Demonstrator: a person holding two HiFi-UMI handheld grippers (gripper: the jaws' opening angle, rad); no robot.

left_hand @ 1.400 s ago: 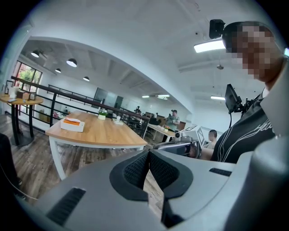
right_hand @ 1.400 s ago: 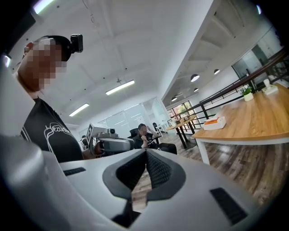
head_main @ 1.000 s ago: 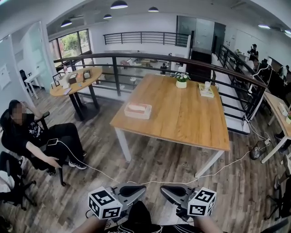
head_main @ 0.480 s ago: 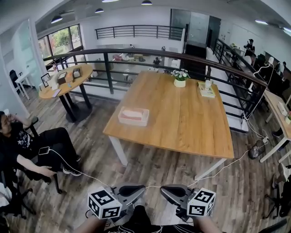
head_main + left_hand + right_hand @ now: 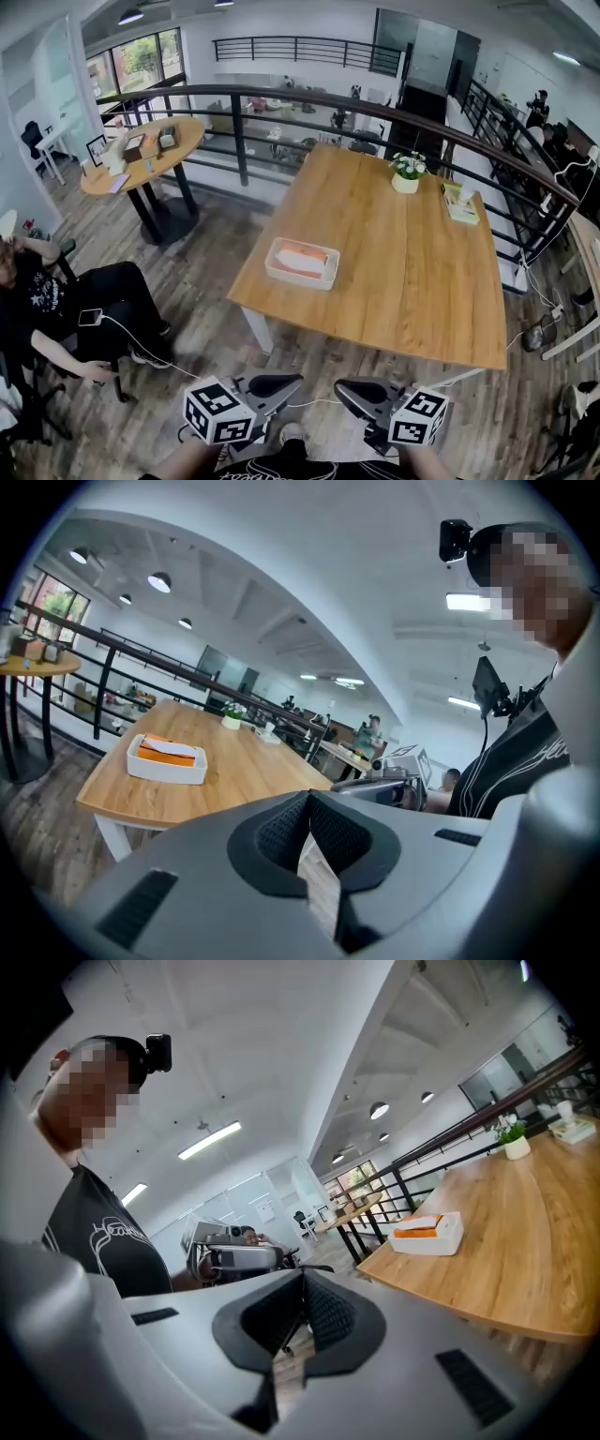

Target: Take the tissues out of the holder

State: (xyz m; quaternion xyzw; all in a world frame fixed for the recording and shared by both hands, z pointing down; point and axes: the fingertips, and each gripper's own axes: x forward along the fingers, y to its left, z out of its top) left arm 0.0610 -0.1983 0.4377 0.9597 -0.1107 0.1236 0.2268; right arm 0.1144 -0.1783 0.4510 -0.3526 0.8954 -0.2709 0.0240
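The tissue holder [image 5: 302, 263] is a white tray with an orange tissue pack in it. It sits near the left front corner of the long wooden table [image 5: 422, 281]. It also shows in the left gripper view as the holder [image 5: 167, 758] and in the right gripper view as the holder [image 5: 427, 1232]. Both grippers hang low over the floor, well short of the table. My left gripper [image 5: 294, 382] and right gripper [image 5: 339, 385] point toward each other. The jaws of the left gripper [image 5: 308, 801] and the right gripper [image 5: 302, 1279] are shut, with nothing between them.
A person [image 5: 66, 309] sits on a chair at the left, with a cable [image 5: 155, 354] trailing over the wooden floor. A round table [image 5: 141, 155] stands at the back left. A black railing [image 5: 375, 105] runs behind the long table. A flower pot [image 5: 407, 174] stands at its far end.
The view has closed in on the long table, and the holder now looks larger and sits lower and further right. Both grippers stay shut at the bottom of the picture.
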